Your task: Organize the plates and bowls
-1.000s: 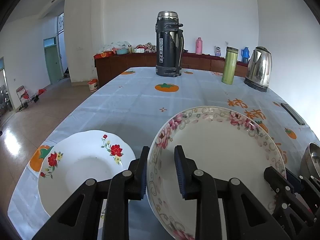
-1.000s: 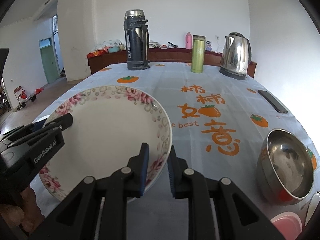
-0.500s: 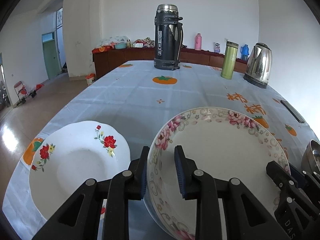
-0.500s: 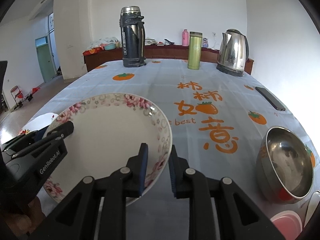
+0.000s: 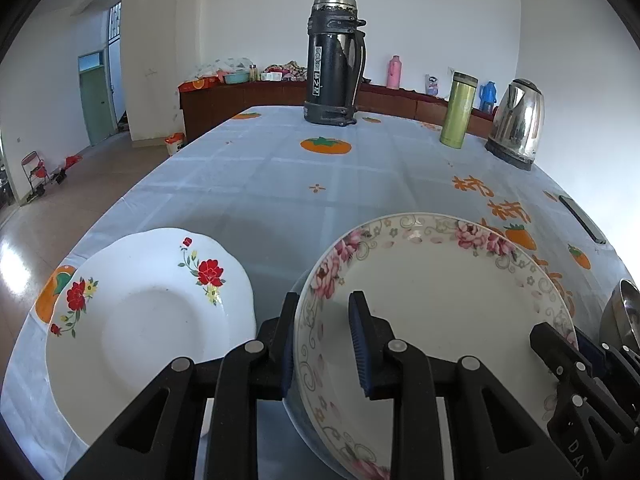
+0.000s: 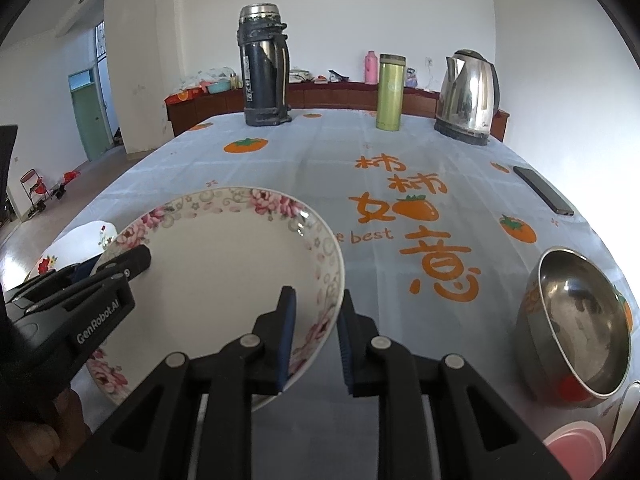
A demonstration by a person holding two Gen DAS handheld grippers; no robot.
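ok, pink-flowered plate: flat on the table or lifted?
Lifted and tilted. The pink-flowered plate is clamped at opposite rims by the left gripper and right gripper, with its shadow on the tablecloth beneath.

White walls (image 5: 440, 20) are enclosing the room, and daylight is glaring off the brown tiled floor (image 5: 52, 216). A green door (image 5: 95, 108) is standing at the left. A long dark wooden sideboard (image 5: 240, 100) is running along the far wall, carrying clutter.
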